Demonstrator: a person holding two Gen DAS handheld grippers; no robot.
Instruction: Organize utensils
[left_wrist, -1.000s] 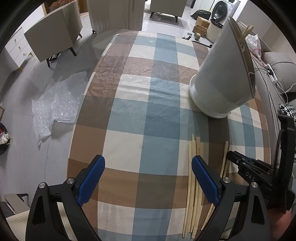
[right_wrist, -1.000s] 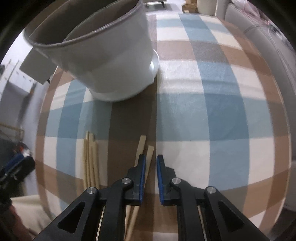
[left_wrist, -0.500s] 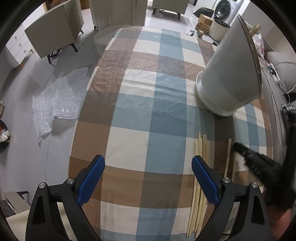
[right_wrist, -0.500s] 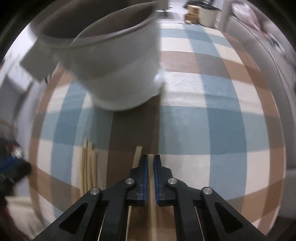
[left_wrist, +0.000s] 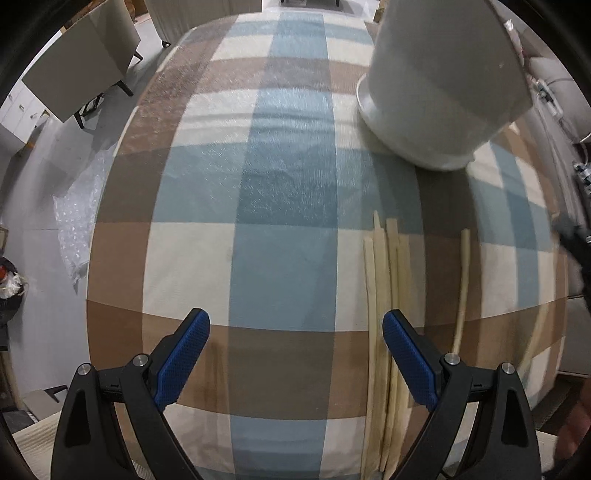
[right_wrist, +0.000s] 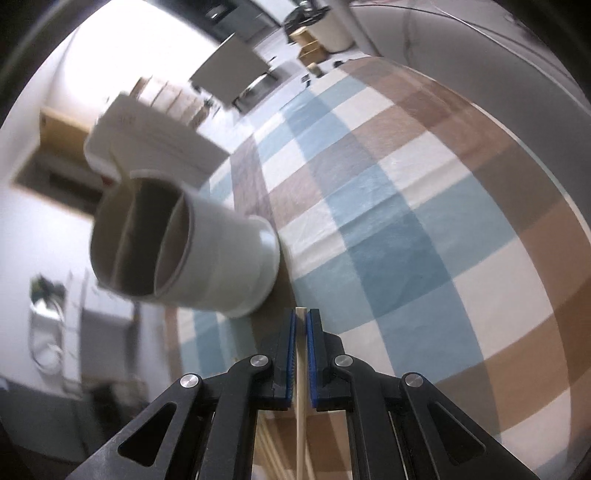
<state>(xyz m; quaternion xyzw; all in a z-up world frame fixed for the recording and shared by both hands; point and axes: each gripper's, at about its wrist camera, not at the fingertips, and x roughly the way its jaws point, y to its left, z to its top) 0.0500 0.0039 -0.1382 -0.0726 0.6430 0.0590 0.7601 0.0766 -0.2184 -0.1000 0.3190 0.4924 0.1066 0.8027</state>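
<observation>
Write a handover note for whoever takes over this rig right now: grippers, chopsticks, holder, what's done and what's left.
Right gripper: shut on one chopstick, lifted off the table, aimed toward the white utensil holder.
Left gripper: open, empty, above the checked tablecloth beside the bundle of chopsticks.
Holder stands upright; its divided inside looks empty from this angle.
Done: one chopstick picked.
Left: drop it in the holder, then collect the bundle and the loose chopstick.

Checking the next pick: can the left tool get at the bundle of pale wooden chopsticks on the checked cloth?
Probably yes. The left tool hangs open above the cloth, the pale wooden chopsticks lie uncovered just under its right finger, and the white holder stands well clear.
</observation>
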